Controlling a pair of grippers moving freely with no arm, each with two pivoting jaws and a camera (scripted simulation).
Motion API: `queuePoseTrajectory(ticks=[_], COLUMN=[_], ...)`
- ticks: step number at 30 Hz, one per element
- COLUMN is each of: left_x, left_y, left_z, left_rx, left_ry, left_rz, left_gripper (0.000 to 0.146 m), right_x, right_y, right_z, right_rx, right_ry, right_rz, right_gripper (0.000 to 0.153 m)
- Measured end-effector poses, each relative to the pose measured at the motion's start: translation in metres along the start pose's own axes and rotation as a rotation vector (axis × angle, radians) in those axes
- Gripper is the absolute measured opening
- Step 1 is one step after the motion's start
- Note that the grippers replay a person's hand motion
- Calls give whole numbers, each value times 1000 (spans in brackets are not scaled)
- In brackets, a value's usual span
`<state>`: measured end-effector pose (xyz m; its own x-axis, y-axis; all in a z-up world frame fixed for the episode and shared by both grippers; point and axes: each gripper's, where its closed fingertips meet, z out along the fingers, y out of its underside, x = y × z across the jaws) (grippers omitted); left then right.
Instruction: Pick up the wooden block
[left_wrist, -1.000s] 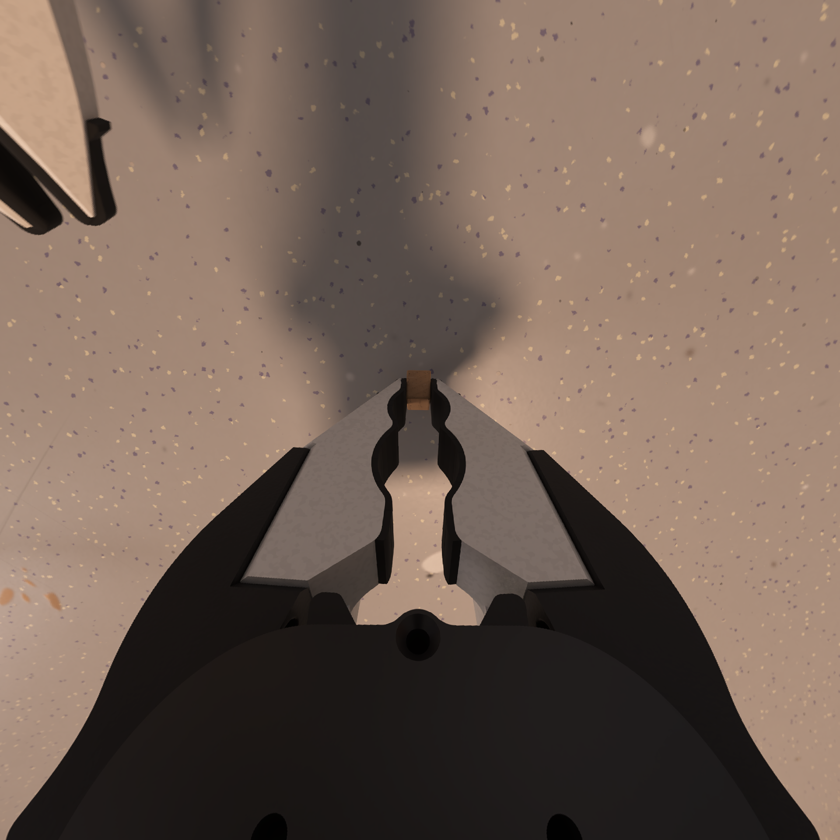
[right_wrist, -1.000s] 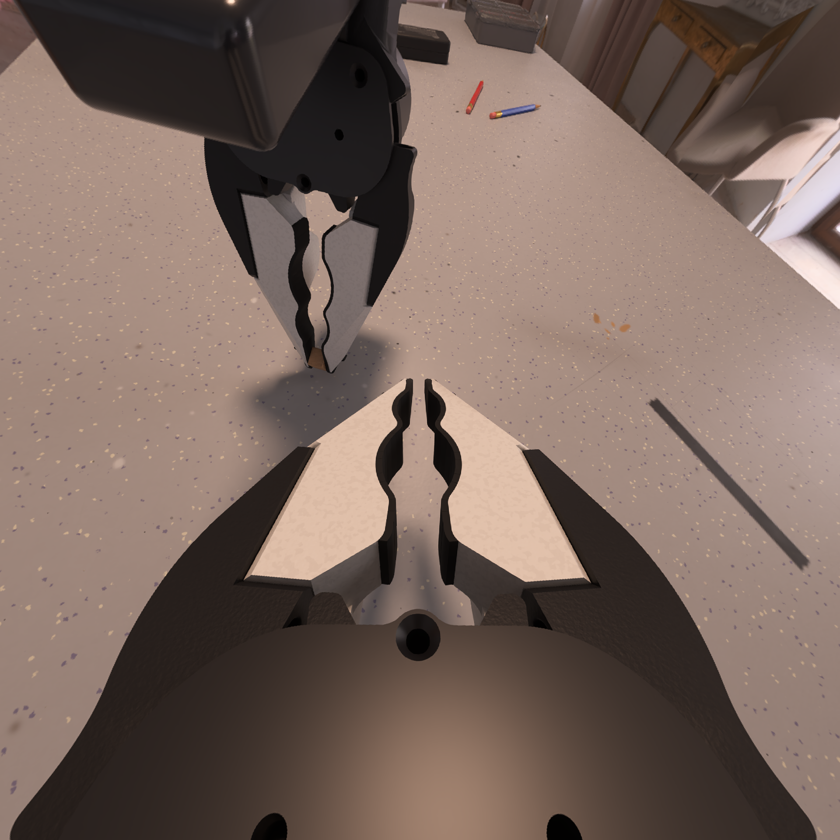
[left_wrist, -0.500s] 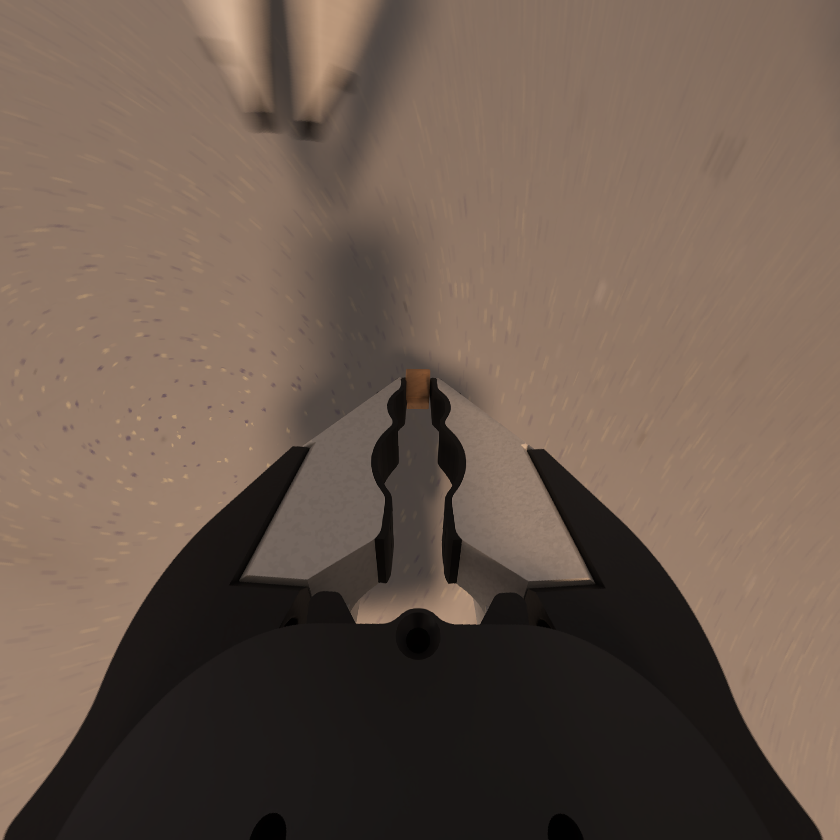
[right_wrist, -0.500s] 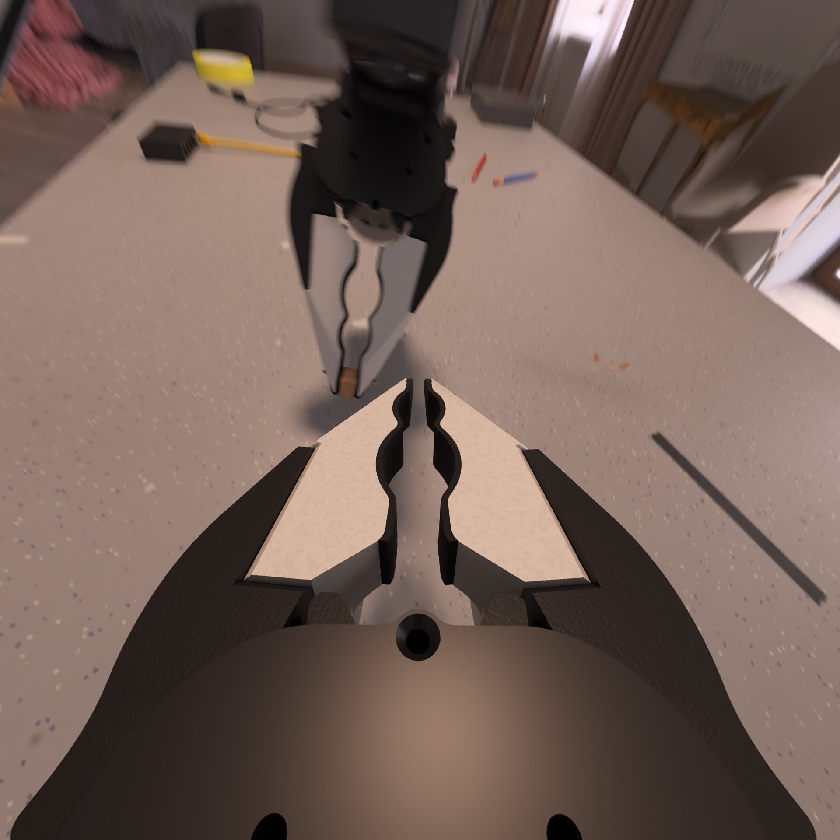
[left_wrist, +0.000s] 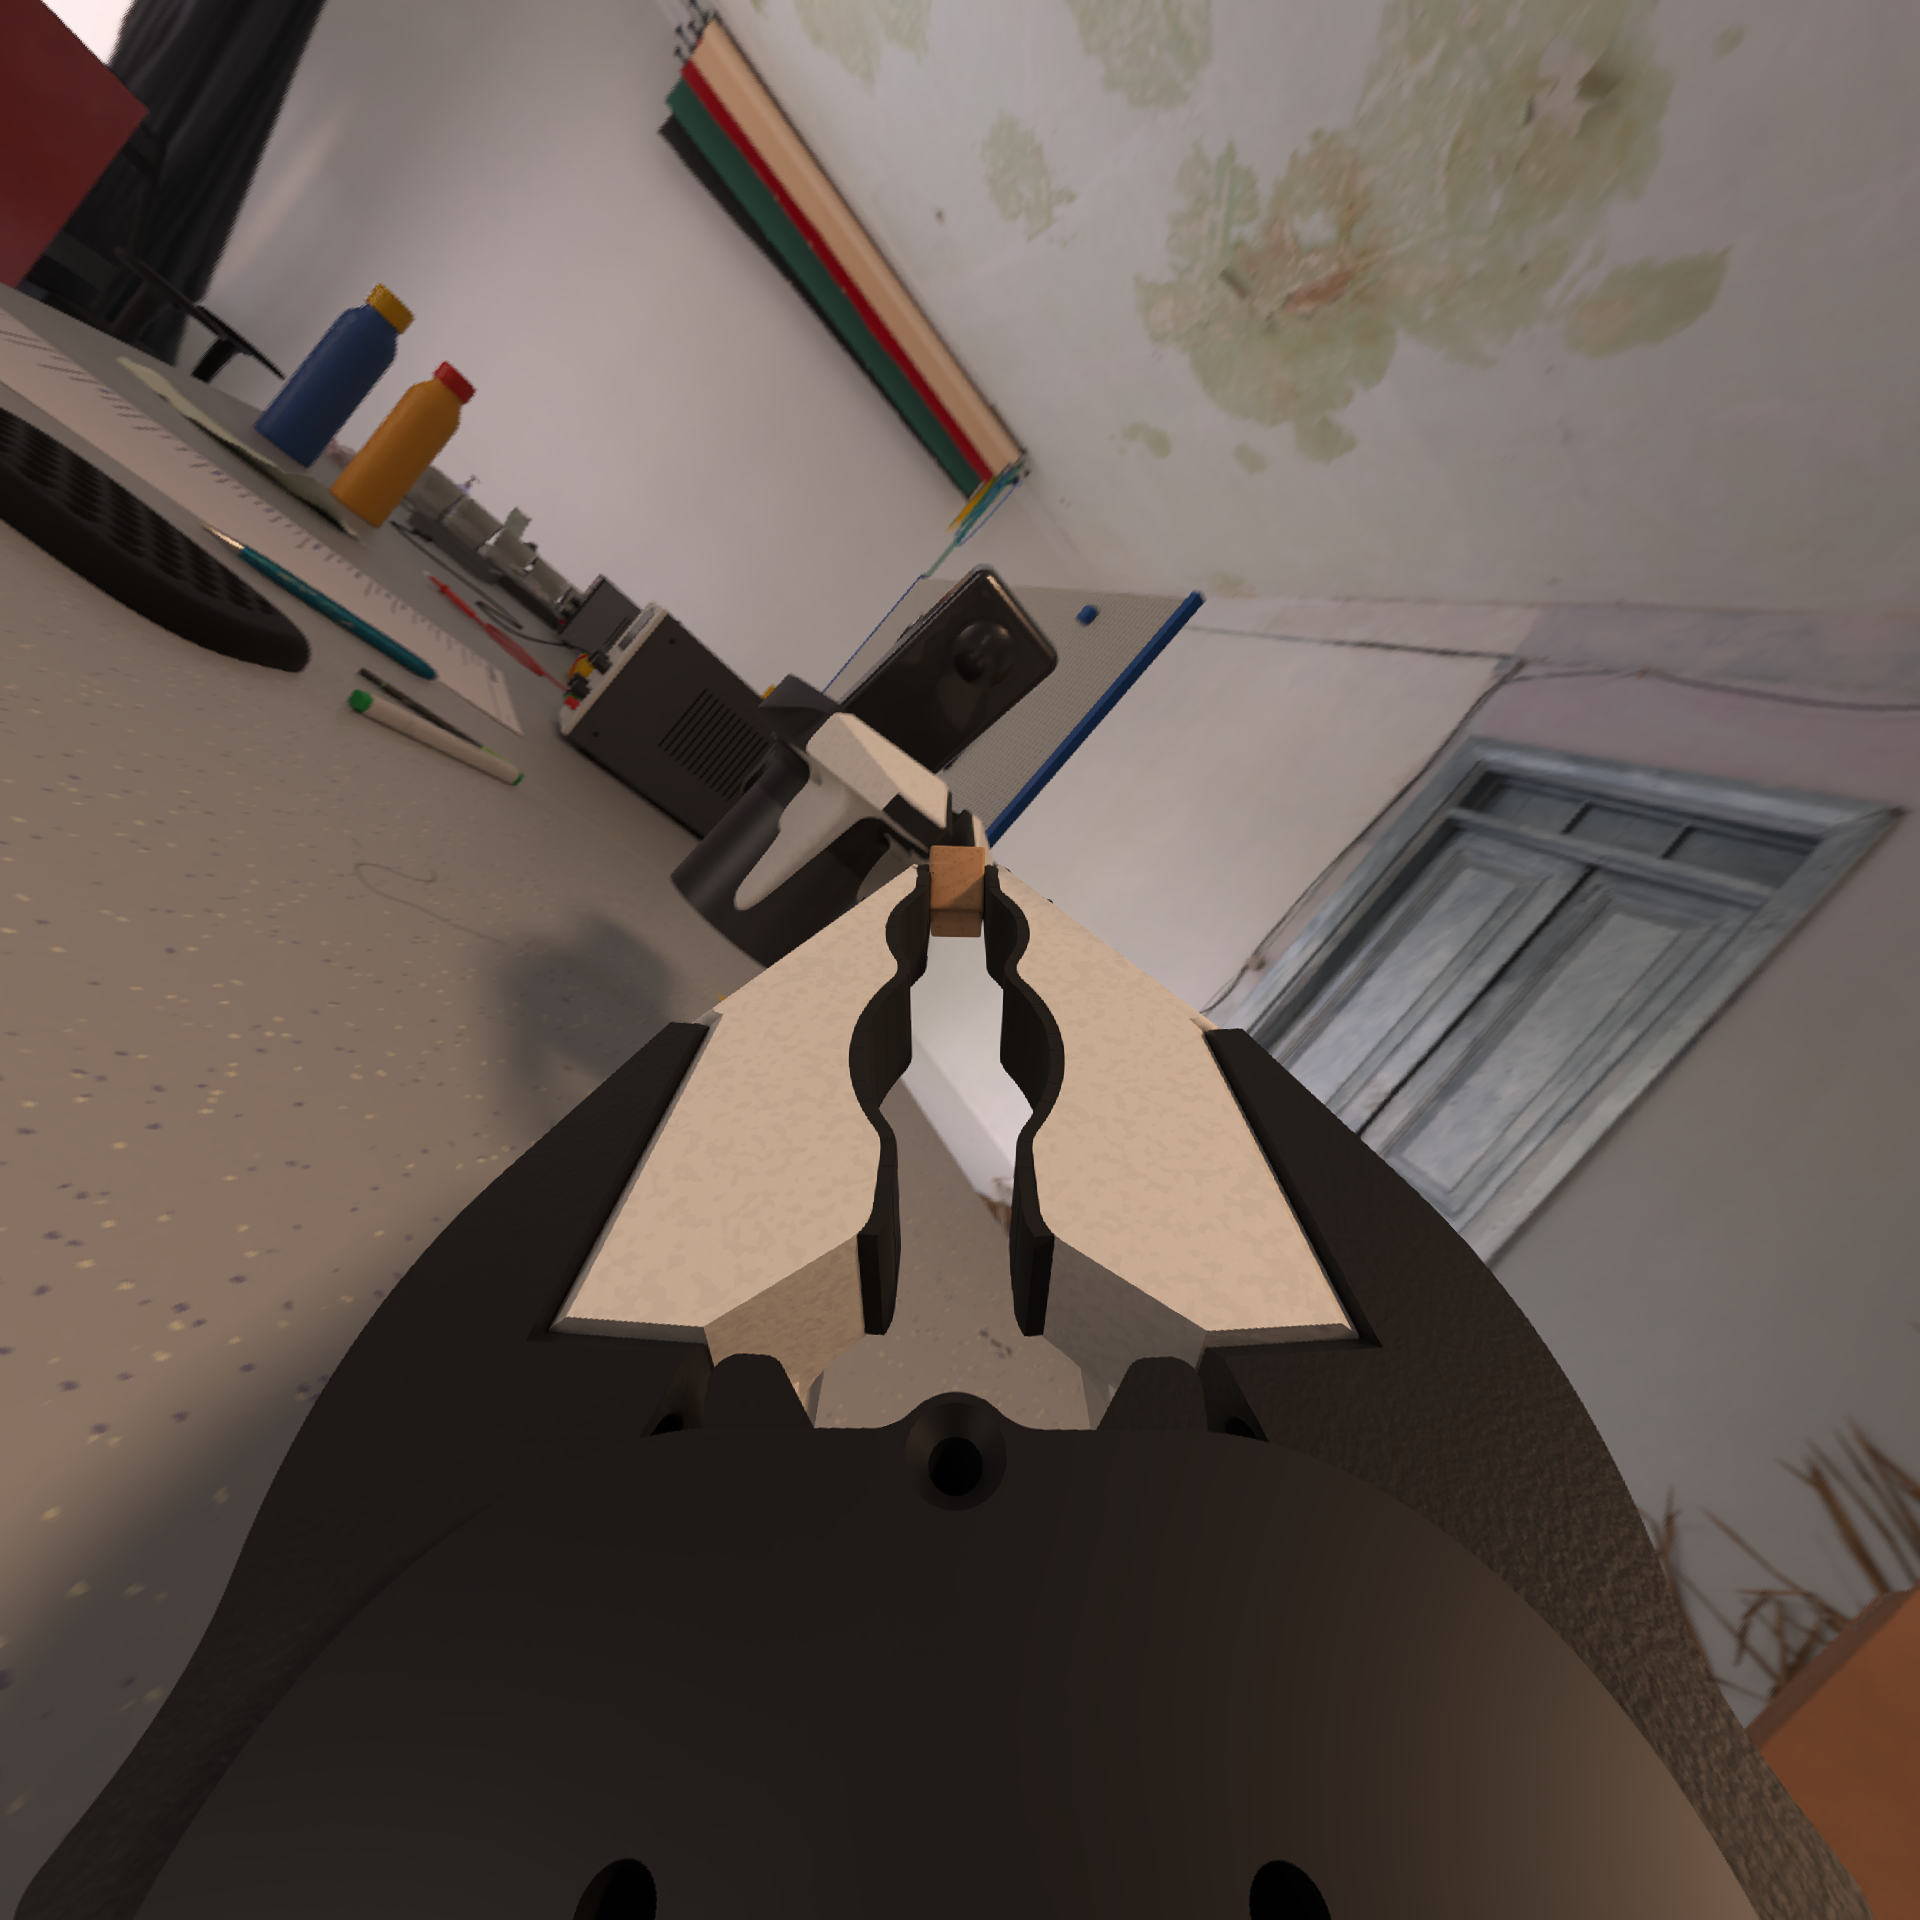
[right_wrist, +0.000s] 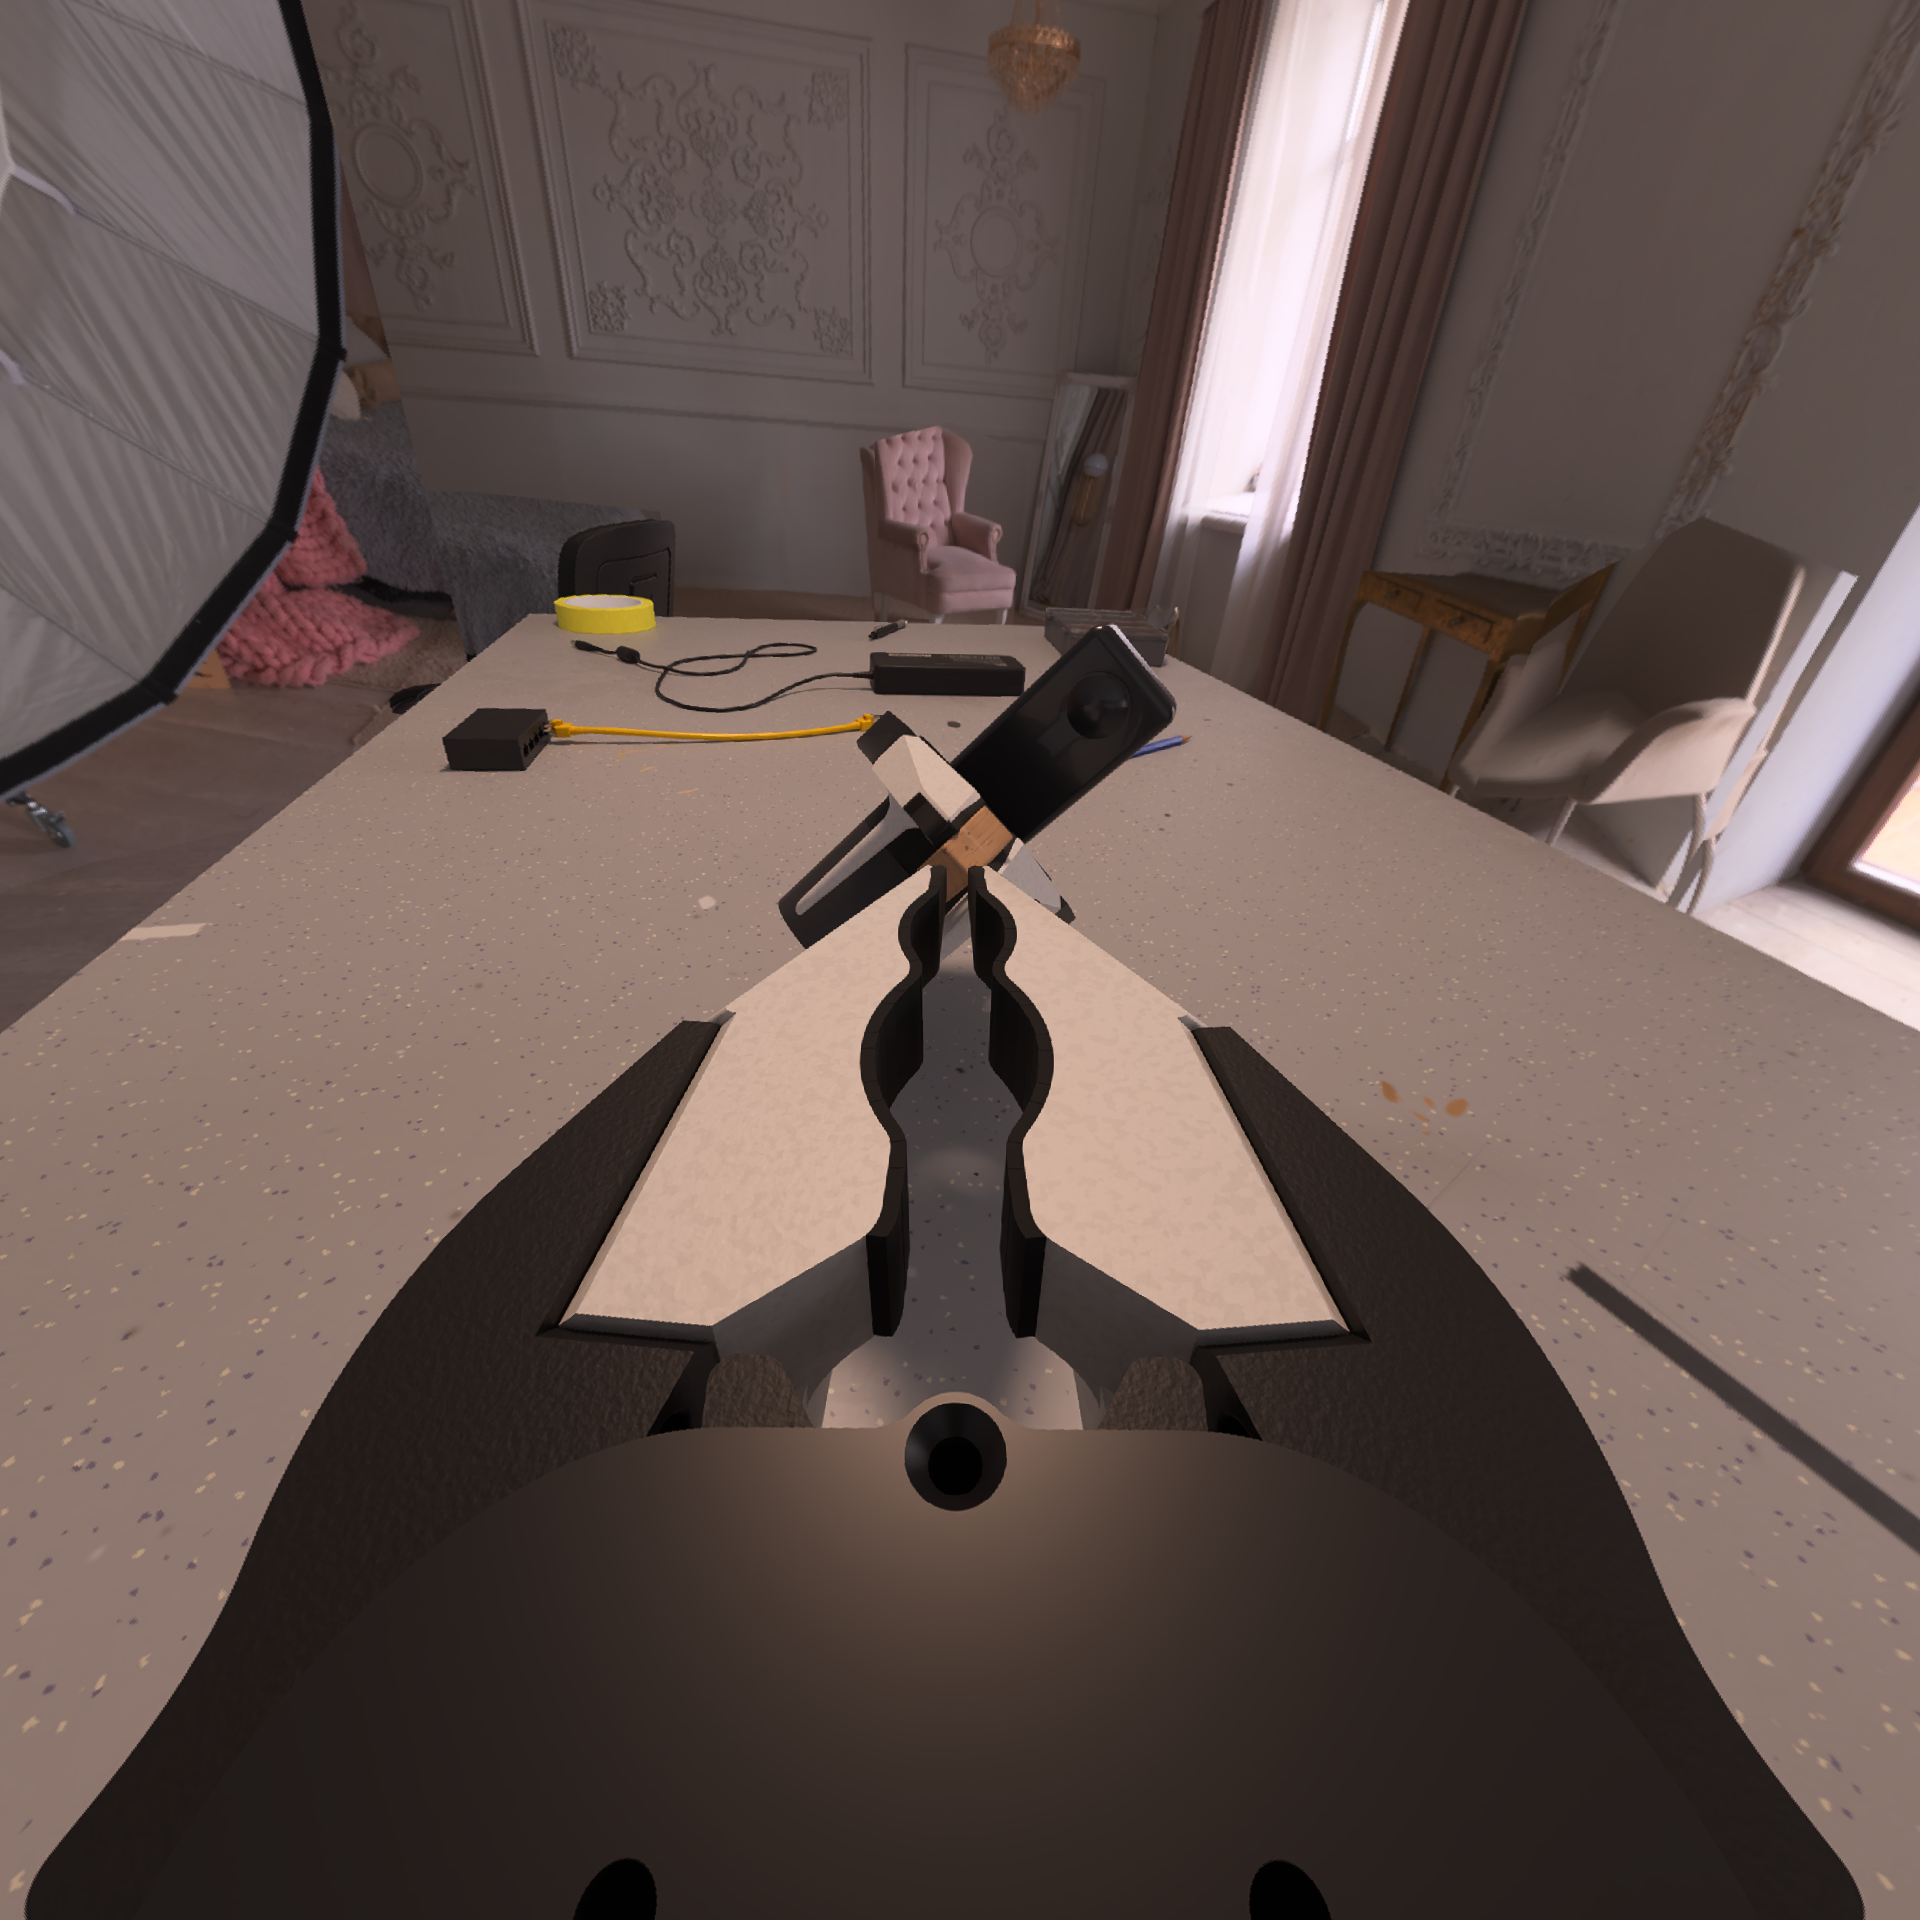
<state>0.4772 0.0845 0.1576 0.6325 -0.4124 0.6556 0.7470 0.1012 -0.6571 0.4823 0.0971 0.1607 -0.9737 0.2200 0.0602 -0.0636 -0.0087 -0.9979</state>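
The wooden block (left_wrist: 956, 891) is a small tan cube pinched between the tips of my left gripper (left_wrist: 957, 902), which holds it well above the speckled table (left_wrist: 208, 987). In the right wrist view the block (right_wrist: 971, 850) sits at the tips of the left gripper, whose black body (right_wrist: 1070, 727) slants up to the right. My right gripper (right_wrist: 956, 885) is shut and empty, and its tips are just short of the block. One of its white fingers (left_wrist: 868, 774) shows right behind the block in the left wrist view.
Blue bottle (left_wrist: 338, 374), orange bottle (left_wrist: 405, 447), black mat (left_wrist: 135, 551), pens (left_wrist: 390, 634) and a black device (left_wrist: 665, 707) lie far along the table. A yellow tape roll (right_wrist: 605, 613), black box (right_wrist: 496, 738), adapter (right_wrist: 945, 673) and dark strip (right_wrist: 1745, 1403) are also on it.
My left gripper has lifted the block off the table and swung from pointing down to pointing across the room. My right gripper has tilted up, and its tips are now close to the block.
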Motion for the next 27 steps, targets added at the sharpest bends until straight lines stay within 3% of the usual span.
queuePoseTrajectory(ticks=[10, 18, 27], left_x=[1, 7, 10], left_y=[1, -6, -3], left_z=[-2, -1, -2], left_rx=[48, 136, 56], left_ry=[14, 45, -6], left_rz=[-39, -63, 27], left_gripper=[9, 9, 9], right_x=[3, 3, 0], right_y=[7, -1, -2], right_z=[7, 11, 13], right_rx=[-25, 87, 88], right_ry=[27, 31, 23], right_rz=[7, 138, 141], right_gripper=[4, 2, 2])
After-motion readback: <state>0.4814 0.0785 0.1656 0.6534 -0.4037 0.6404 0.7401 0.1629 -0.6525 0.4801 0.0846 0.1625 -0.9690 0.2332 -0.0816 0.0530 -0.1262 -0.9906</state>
